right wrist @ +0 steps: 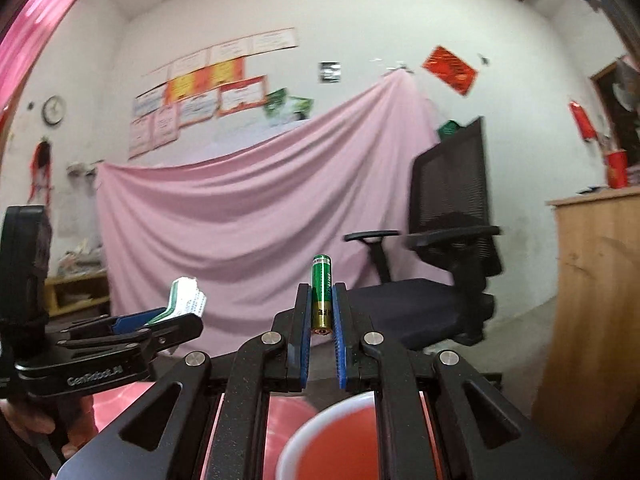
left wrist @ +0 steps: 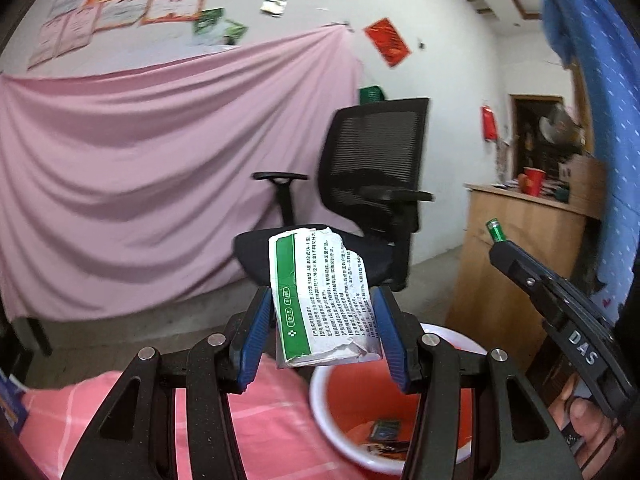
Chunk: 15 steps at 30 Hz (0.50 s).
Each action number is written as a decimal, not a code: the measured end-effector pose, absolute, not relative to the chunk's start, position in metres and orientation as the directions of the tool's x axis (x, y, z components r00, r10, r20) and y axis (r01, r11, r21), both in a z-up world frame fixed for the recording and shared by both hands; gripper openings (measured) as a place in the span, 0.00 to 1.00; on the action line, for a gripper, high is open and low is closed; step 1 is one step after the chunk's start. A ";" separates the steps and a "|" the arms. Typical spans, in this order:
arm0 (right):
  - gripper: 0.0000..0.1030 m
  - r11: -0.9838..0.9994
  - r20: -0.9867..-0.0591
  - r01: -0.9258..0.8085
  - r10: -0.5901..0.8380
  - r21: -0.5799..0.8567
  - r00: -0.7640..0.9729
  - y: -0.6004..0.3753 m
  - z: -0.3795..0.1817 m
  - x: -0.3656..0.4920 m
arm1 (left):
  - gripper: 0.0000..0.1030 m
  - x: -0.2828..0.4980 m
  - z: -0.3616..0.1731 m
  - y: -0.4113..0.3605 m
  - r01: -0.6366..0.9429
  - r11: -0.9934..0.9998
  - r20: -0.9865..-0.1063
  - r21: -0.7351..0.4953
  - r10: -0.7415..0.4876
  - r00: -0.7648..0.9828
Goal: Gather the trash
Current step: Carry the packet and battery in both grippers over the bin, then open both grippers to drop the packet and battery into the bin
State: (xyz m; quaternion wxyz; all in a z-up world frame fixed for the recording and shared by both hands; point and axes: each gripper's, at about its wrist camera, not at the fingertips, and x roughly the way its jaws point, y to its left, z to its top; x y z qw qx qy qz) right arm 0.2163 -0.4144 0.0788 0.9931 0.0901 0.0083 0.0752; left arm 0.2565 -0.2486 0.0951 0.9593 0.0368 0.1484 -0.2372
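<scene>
Air above the red basin (left wrist: 320, 384) is open; office chair (left wrist: 372, 184) and wooden cabinet (left wrist: 520, 264) stand beyond.

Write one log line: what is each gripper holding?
left gripper: torn packet | right gripper: battery | red basin: below

Green-and-white printed carton (left wrist: 320, 300), green-gold battery (right wrist: 322, 294), red white-rimmed basin (left wrist: 352, 400), pink checked cloth (left wrist: 248, 420)

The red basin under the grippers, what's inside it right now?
In the red basin, a small dark packet and some dark scraps beside it lie on the bottom. The left gripper frame covers much of the interior, so more may be hidden.
</scene>
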 end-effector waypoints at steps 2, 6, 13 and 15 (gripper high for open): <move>0.08 0.972 -0.019 -0.116 0.123 0.203 0.992 -0.428 0.075 0.218 | 0.44 0.259 0.093 -0.267 0.488 0.873 -0.312 0.017 -0.459 0.832; 0.08 0.969 -0.063 -0.074 0.091 0.235 0.994 -0.447 0.069 0.221 | 0.44 0.261 0.085 -0.287 0.514 0.857 -0.347 0.037 -0.471 0.811; 0.08 0.965 -0.152 -0.045 0.086 0.257 0.985 -0.459 0.057 0.231 | 0.44 0.273 0.068 -0.311 0.541 0.841 -0.440 0.011 -0.482 0.757; 0.08 0.965 -0.176 -0.042 0.089 0.258 0.980 -0.458 0.054 0.233 | 0.44 0.277 0.064 -0.315 0.546 0.838 -0.468 -0.001 -0.483 0.740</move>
